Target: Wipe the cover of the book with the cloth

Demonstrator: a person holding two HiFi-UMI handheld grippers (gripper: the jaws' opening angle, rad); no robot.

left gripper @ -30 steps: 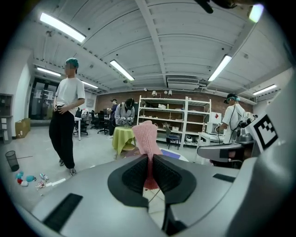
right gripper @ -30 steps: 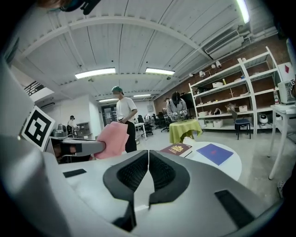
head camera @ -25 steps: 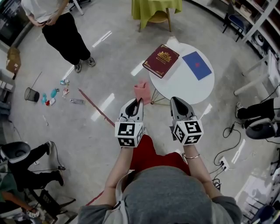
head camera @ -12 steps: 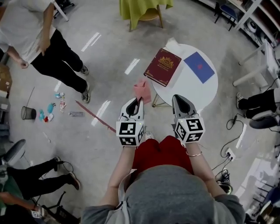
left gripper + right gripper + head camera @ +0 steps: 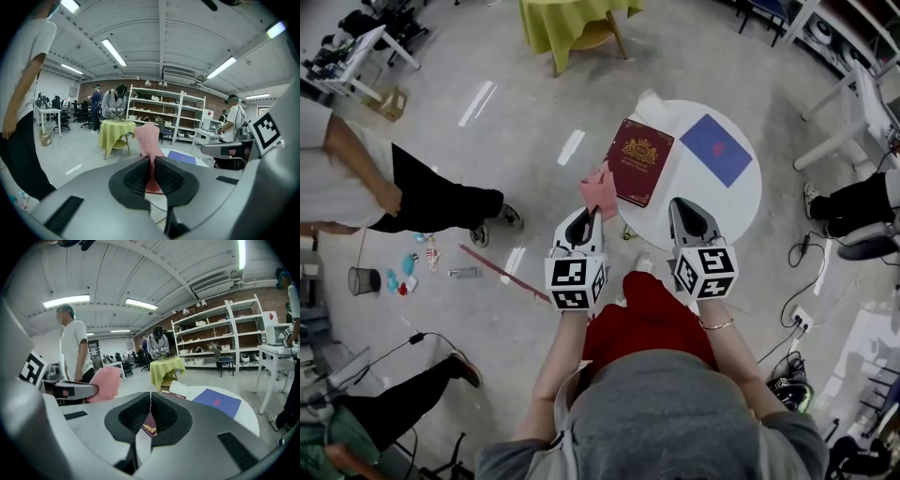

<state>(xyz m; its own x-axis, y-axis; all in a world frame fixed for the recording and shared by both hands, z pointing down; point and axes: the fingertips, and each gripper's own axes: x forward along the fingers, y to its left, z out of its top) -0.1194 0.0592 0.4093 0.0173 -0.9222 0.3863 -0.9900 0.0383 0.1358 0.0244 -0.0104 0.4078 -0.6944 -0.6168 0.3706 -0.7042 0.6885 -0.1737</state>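
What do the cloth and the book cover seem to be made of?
The cloth looks like a soft pink knit, matte, with a fine stitch texture. The book seems a hardcover in dark red leatherette or paper, fairly matte, with gold stamping; which covering is unclear.

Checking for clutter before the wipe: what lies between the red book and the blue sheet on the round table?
Nothing: only bare white tabletop separates the red book from the blue sheet, as the head view shows.

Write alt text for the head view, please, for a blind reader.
From above, the left gripper is shut on a pink cloth beside a maroon book on a round white table. The right gripper, shut and empty, hovers at the table's near edge.
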